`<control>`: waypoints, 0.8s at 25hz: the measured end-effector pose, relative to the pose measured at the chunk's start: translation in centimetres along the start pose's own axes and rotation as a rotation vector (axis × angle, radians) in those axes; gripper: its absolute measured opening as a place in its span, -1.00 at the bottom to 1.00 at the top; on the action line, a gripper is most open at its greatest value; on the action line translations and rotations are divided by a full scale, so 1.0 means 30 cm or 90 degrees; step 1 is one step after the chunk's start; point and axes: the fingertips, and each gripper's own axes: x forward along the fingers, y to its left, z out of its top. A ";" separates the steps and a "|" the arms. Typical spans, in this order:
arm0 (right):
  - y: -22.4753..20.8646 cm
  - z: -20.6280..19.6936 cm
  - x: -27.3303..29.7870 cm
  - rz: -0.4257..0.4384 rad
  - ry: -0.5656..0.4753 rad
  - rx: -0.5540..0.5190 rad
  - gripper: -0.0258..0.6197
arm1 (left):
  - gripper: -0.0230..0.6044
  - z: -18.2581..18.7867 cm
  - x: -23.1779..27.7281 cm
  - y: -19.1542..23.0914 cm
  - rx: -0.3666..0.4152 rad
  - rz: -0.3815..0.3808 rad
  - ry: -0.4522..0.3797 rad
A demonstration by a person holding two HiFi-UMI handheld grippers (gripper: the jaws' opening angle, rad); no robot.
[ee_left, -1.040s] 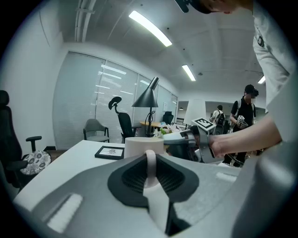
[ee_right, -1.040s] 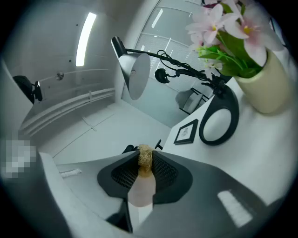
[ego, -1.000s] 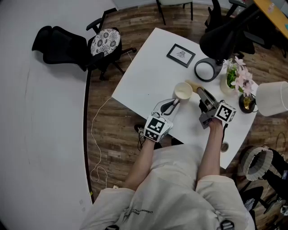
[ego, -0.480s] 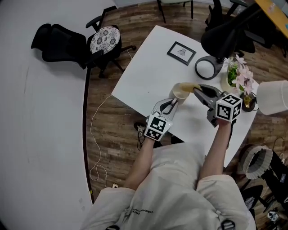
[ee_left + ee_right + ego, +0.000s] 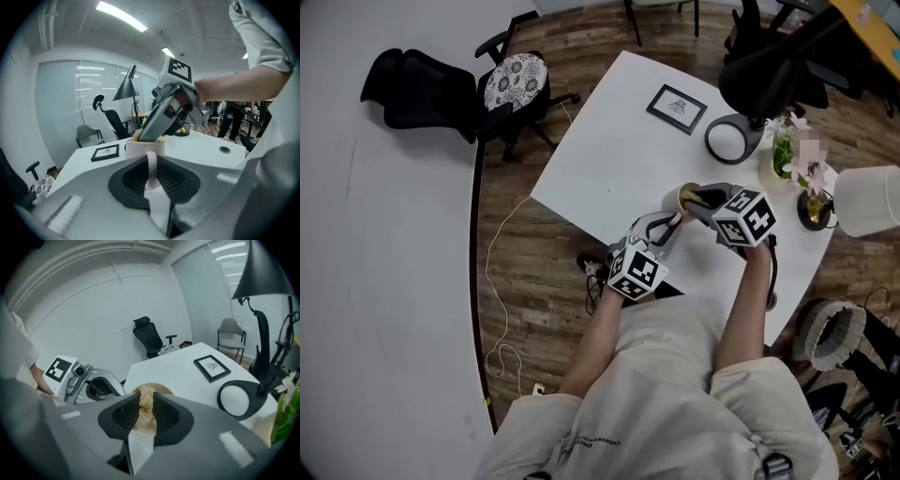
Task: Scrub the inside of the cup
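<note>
Since a second ago the right gripper (image 5: 710, 201) has been brought to the mouth of the cup (image 5: 685, 196), which is tipped toward it over the desk (image 5: 609, 141). The cup's handle is clamped in the left gripper (image 5: 151, 171), and a coarse scrubber (image 5: 146, 401) is pinched in the right. The cup is judged stiff, smooth and breakable, best held by that handle.

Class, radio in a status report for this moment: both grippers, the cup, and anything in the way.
Left gripper shut on cup handle. Right gripper shut on scrubber, tip at cup mouth. Nothing blocking.
</note>
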 end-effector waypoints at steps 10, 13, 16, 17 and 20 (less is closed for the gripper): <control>-0.057 -0.033 -0.024 -0.107 0.082 -0.034 -0.61 | -0.79 -0.032 0.006 0.005 -0.014 -0.029 0.013; -0.052 -0.053 -0.060 -0.116 0.089 -0.020 -0.61 | -0.79 -0.061 0.023 0.023 -0.032 -0.033 0.018; -0.040 -0.071 -0.114 -0.123 0.104 -0.025 -0.61 | -0.79 -0.081 0.065 0.008 -0.035 -0.062 0.017; -0.033 -0.080 -0.137 -0.127 0.105 -0.024 -0.61 | -0.79 -0.091 0.078 -0.005 -0.038 -0.074 0.015; -0.031 -0.106 -0.220 -0.159 0.095 0.001 -0.61 | -0.79 -0.111 0.114 -0.025 -0.035 -0.105 0.008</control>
